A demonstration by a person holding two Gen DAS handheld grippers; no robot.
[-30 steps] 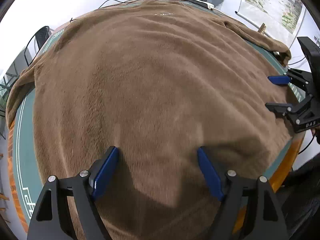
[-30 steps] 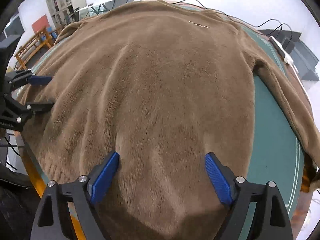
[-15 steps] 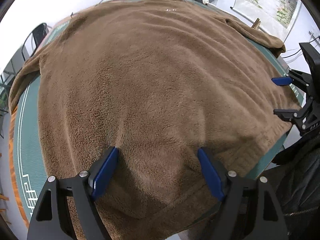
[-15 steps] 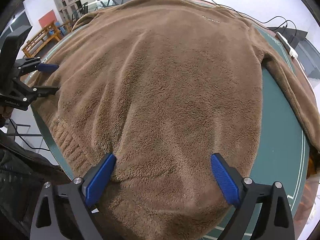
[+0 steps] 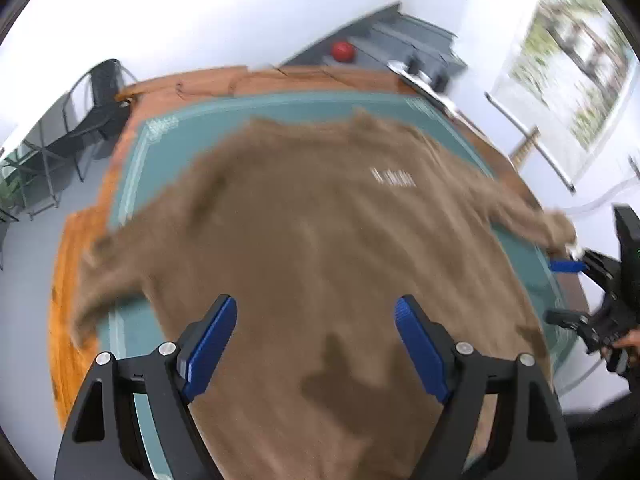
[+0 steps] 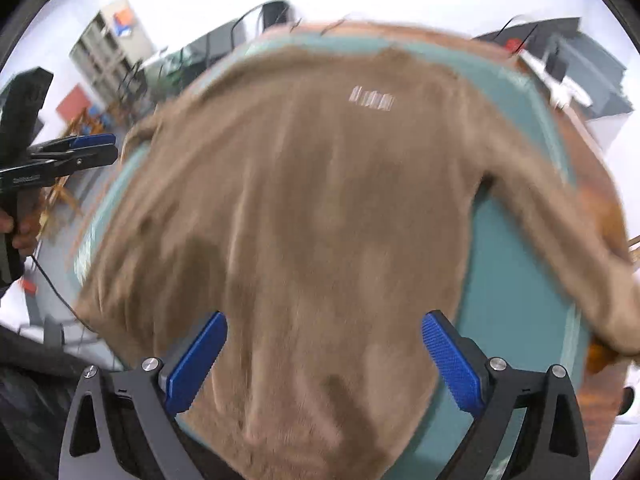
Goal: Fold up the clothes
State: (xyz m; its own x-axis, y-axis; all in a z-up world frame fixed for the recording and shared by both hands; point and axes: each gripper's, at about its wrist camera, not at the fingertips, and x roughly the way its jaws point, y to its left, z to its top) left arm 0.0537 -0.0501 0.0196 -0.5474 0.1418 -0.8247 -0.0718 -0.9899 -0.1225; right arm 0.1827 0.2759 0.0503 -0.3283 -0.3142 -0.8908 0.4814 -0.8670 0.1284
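Note:
A brown fleece sweater (image 5: 320,240) lies spread front-up on a green mat (image 5: 280,108), its white chest logo (image 5: 394,178) toward the far side and both sleeves stretched out sideways. My left gripper (image 5: 315,304) hovers open above the sweater's lower body with nothing between its blue pads. In the right wrist view the same sweater (image 6: 340,200) lies beneath my right gripper (image 6: 324,318), which is wide open and holds nothing. Each gripper shows in the other's view: the right gripper (image 5: 560,290) at the right edge, the left gripper (image 6: 110,147) at the left edge. Both frames are motion-blurred.
The mat covers a wooden table (image 5: 76,248). A black chair (image 5: 100,92) stands at the far left, with a red ball (image 5: 342,49) and a power strip (image 5: 420,80) behind the table. A wall poster (image 5: 580,60) hangs at right. A hand (image 6: 20,232) grips the left tool.
Both grippers have risen and drawn back from the sweater, so the whole garment and mat now show. The right jaws have spread a little wider.

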